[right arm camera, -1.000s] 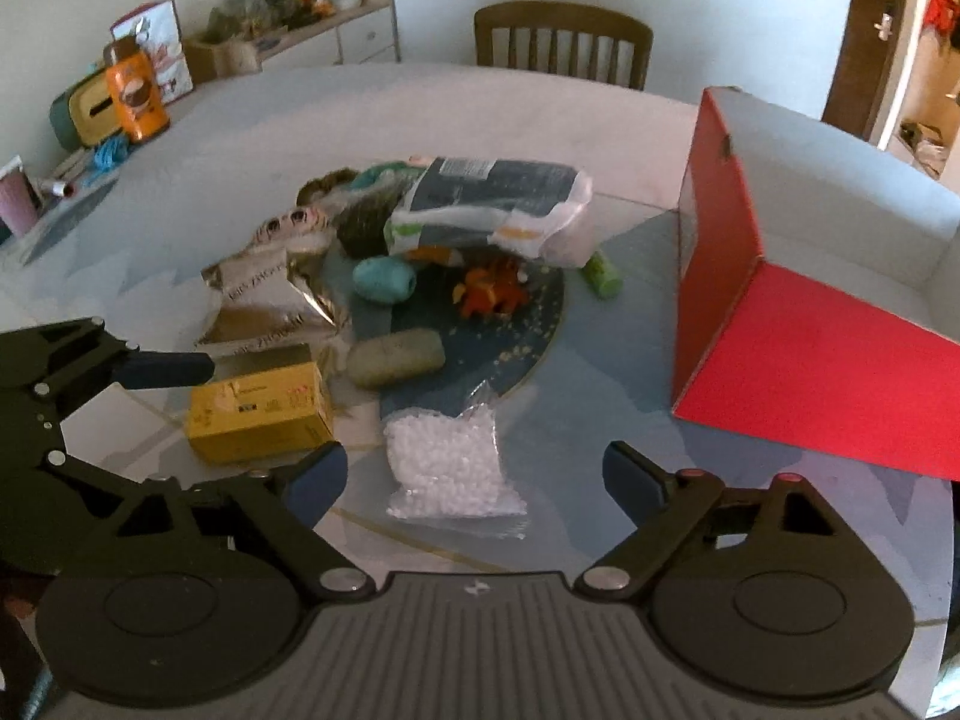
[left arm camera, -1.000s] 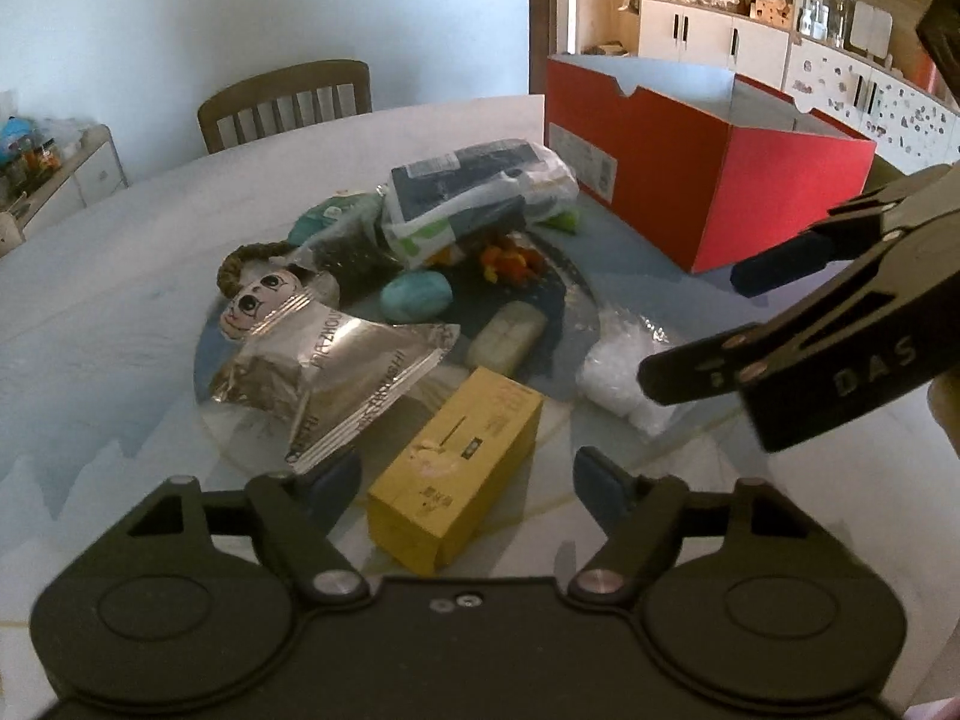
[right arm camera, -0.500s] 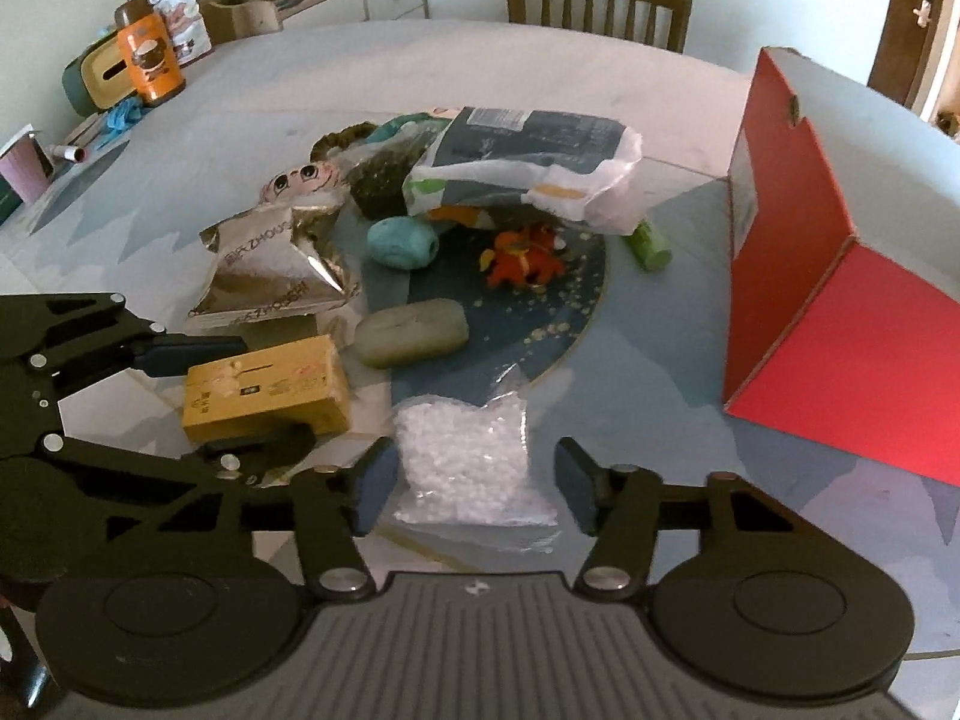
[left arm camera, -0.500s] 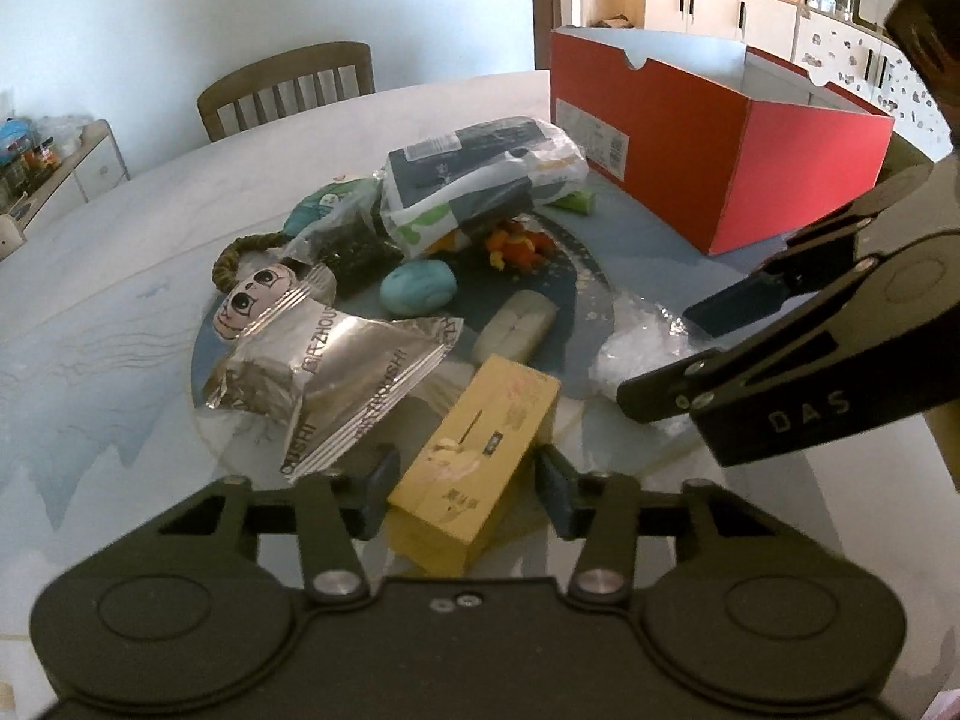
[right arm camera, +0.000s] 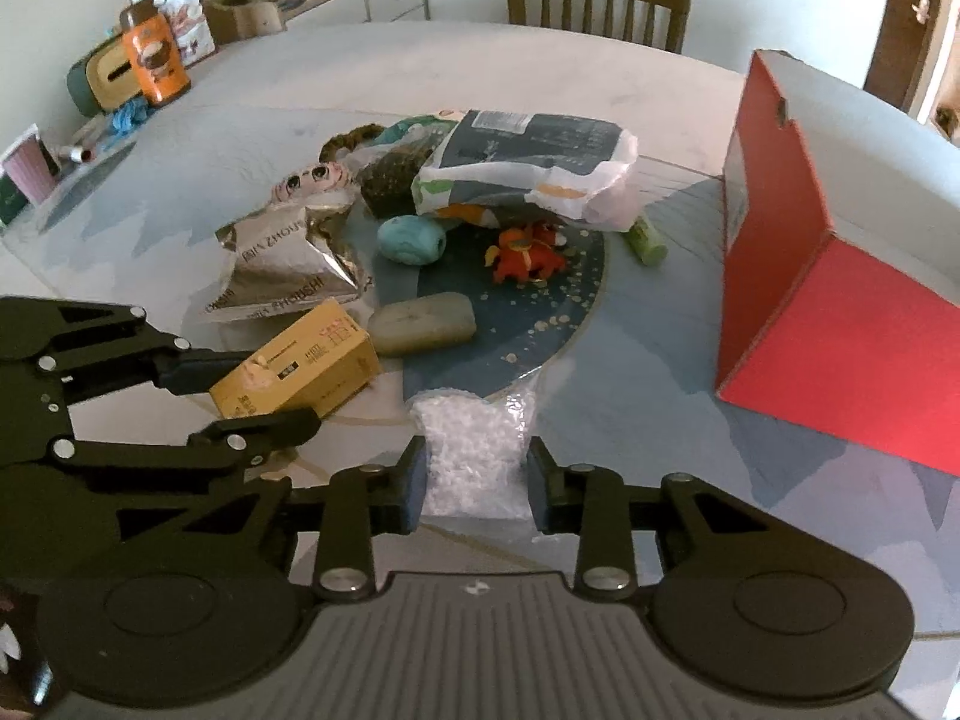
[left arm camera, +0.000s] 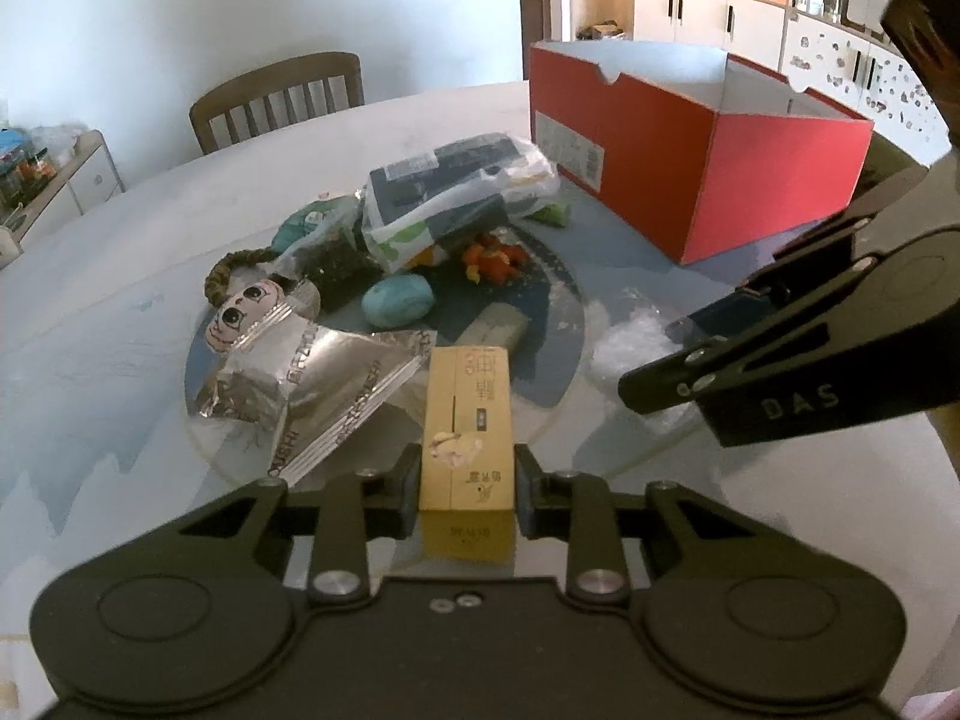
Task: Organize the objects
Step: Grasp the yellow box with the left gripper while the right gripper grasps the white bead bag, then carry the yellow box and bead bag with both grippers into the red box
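1. Left gripper [left arm camera: 467, 492]: jaws narrow, pads pressed against both long sides of a yellow rectangular cardboard carton [left arm camera: 467, 426]. The carton's near end sits between the fingers; its far end points away, toward the pile of objects.
2. In the right wrist view the same carton [right arm camera: 300, 360] appears clamped by the left gripper [right arm camera: 240, 399], one finger above it and one below; whether it is clear of the table cannot be told.
3. Right gripper [right arm camera: 477, 483]: jaws narrow, pads touching either side of a clear plastic bag of small white pellets [right arm camera: 474, 450]. The bag lies on the table, its near part between the fingers, its far end reaching the edge of a round dark-blue glass turntable [right arm camera: 540, 324].
4. On the turntable: a crumpled silver foil snack packet [left arm camera: 312, 384], a doll head with big eyes and a brown braid [left arm camera: 240, 312], a turquoise oval lump [left arm camera: 397, 307], a grey-green soap bar [right arm camera: 423, 324], an orange toy figure [right arm camera: 525, 255], and a dark package in a white plastic bag [left arm camera: 456, 192].
5. An open red cardboard shoebox [left arm camera: 702, 144] stands well apart to the right of the pile.
6. A wooden slat-back chair [left arm camera: 279, 99] stands beyond the table.
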`<state>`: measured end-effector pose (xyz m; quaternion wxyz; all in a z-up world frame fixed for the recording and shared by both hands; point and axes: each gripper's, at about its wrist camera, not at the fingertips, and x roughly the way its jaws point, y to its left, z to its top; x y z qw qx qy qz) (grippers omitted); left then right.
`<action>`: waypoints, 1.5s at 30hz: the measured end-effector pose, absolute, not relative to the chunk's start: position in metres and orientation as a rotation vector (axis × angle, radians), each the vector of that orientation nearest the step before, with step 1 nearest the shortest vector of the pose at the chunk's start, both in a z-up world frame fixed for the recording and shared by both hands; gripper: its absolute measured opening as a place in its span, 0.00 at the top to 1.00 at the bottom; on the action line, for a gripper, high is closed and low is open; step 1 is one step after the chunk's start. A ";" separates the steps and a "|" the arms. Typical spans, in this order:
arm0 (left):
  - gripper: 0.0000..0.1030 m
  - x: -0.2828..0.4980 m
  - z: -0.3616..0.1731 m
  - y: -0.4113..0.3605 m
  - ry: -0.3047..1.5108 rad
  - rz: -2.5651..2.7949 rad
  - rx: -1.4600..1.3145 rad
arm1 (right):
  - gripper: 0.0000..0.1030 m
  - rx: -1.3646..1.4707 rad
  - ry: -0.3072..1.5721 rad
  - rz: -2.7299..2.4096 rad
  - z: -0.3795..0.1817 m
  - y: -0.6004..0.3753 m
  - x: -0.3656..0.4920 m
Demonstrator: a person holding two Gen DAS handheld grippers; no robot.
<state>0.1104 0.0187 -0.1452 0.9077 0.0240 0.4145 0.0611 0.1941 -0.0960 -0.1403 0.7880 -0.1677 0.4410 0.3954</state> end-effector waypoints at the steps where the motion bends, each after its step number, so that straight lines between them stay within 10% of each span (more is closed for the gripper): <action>1: 0.72 0.109 -0.142 0.018 0.851 0.121 0.048 | 0.69 -0.354 0.948 0.846 -0.137 -0.098 0.193; 24: 0.72 0.164 -0.015 -0.002 0.626 -0.032 0.016 | 0.69 -0.108 0.747 0.670 -0.003 -0.178 0.237; 45: 0.72 0.319 -0.029 -0.067 0.713 -0.115 0.044 | 0.69 -0.106 0.803 0.476 -0.026 -0.244 0.382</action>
